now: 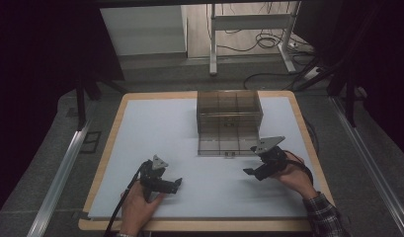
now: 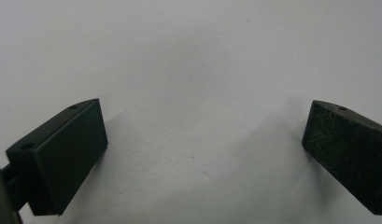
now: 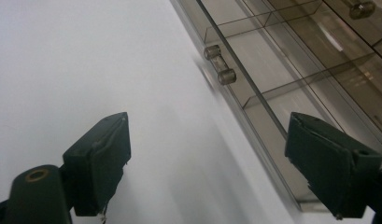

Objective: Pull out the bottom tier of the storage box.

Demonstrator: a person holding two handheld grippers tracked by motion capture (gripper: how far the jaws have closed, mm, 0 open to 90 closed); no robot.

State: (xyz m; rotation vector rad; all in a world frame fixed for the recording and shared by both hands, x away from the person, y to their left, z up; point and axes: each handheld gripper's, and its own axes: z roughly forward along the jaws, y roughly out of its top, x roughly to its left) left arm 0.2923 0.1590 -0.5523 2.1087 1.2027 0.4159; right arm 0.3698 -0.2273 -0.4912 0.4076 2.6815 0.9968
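Drawer (image 3: 254, 116) just beyond right gripper's (image 3: 207, 158) spread jaws

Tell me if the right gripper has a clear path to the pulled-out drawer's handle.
Probably yes: the right gripper is open beside the drawer, and only bare white mat lies between it and the handle.

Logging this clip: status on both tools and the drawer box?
Left tool open, empty, over the mat. Right tool open, empty, beside the pulled-out bottom drawer of the drawer box. Nothing in the way.

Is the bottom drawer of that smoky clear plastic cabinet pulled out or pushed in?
Pulled out: the bottom drawer juts forward from the smoky clear plastic cabinet onto the white mat, compartments exposed.
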